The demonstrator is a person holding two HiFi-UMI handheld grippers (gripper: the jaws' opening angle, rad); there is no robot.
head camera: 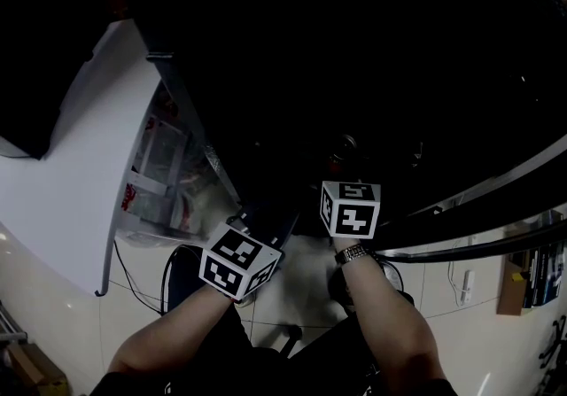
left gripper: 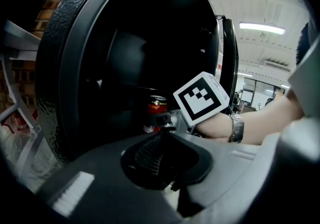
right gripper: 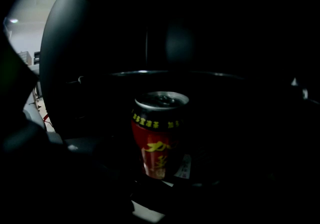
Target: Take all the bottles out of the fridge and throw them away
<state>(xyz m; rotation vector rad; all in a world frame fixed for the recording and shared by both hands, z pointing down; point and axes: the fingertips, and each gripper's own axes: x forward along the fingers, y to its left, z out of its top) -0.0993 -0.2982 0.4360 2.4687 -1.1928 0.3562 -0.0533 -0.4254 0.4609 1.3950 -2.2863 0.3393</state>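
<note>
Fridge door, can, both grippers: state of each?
Fridge door: open.
Can: upright.
Left gripper: fingers together, nothing between them.
Right gripper: at the can; too dark to tell whether its fingers grip it.

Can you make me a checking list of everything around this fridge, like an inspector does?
Surface: the fridge is very dark inside; its shelf can barely be made out.
Job's things: one red can stands upright inside; no bottles seen.
Clutter: packets sit in the open white door.
Grippers: left tongs have nothing between them, and it is unclear if they are open or shut; right tongs are up at the can, but it is too dark to tell if they grip it.
Cables: a black cable lies on the tiled floor below the door.
Surroundings: ceiling light, brick wall.
</note>
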